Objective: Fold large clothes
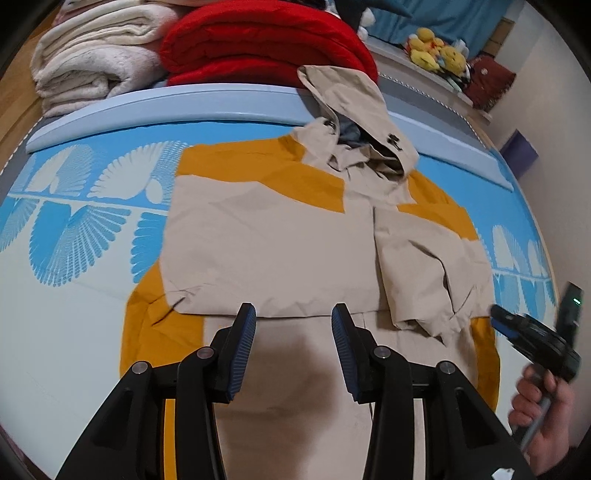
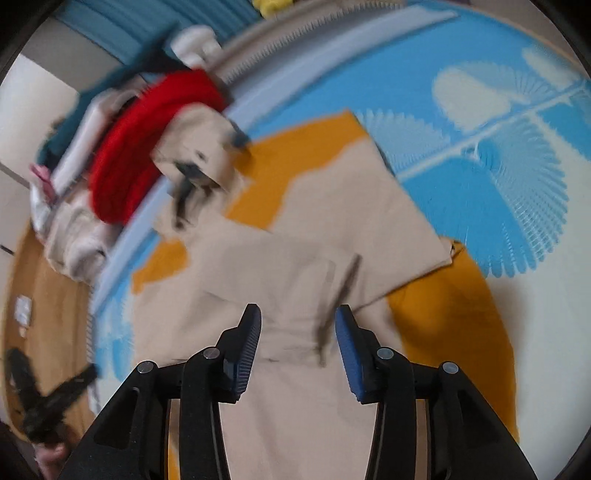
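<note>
A bed (image 1: 74, 332) fills the view, its cover blue and white with a feather-like print and a pale blue band across the far end. Beyond it lie folded cream blankets (image 1: 92, 55) and a red blanket (image 1: 266, 40). Wood floor (image 1: 14, 110) shows at left, teal curtains (image 1: 443, 18) behind, yellow plush toys (image 1: 436, 50) on a ledge, a pale wall (image 1: 546, 122) at right.

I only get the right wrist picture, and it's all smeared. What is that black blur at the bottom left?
Observer: Probably the left gripper. Its own camera shows it open over the lower front of the beige and mustard hooded jacket.
Visitor: What carries the right gripper?
Observer: The left wrist view shows a bare hand wrapped around the handle of the right gripper.
Visitor: Anything beyond the bed?
Observer: A purple box stands against the white wall.
</note>
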The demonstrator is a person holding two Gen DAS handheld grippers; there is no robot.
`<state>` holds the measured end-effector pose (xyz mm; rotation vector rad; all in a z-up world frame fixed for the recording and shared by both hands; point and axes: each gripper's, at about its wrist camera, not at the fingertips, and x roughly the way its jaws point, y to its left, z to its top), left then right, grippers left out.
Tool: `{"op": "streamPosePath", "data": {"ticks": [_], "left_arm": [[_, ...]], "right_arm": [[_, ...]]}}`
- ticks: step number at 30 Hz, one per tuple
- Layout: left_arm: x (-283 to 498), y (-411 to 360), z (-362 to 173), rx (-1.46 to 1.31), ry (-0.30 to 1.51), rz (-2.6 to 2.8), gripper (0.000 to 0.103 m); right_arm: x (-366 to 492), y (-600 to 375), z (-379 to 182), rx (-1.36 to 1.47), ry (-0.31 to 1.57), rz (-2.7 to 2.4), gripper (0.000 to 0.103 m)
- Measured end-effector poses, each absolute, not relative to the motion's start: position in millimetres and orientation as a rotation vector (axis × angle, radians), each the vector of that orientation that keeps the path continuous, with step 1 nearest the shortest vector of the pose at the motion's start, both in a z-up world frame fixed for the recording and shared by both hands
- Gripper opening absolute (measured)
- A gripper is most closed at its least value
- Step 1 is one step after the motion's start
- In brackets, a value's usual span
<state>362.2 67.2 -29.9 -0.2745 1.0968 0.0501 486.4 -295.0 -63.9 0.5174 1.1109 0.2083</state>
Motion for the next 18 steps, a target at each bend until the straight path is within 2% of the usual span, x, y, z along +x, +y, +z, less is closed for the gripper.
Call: {"op": "streamPosePath", "data": {"ticks": [8,14,17,18], "left_arm": [[366,55,-36,-0.237,1.107,0.030,0.039],[370,54,-38,-0.233,1.114,0.024,0.039],[370,56,-38,-0.239,1.110,0.023,0.039],[370,56,-37,-0.241,1.109,0.024,0.039]], "right_arm": [[507,-308,-138,0.749,1.248,0.196,0.048],[510,-293,-141,0.757,1.263,0.251,0.048],[512,-284,-138,0.700,1.267,0.279,0.042],[511,-281,-139,0.675,1.270,0.269,0.029]]}}
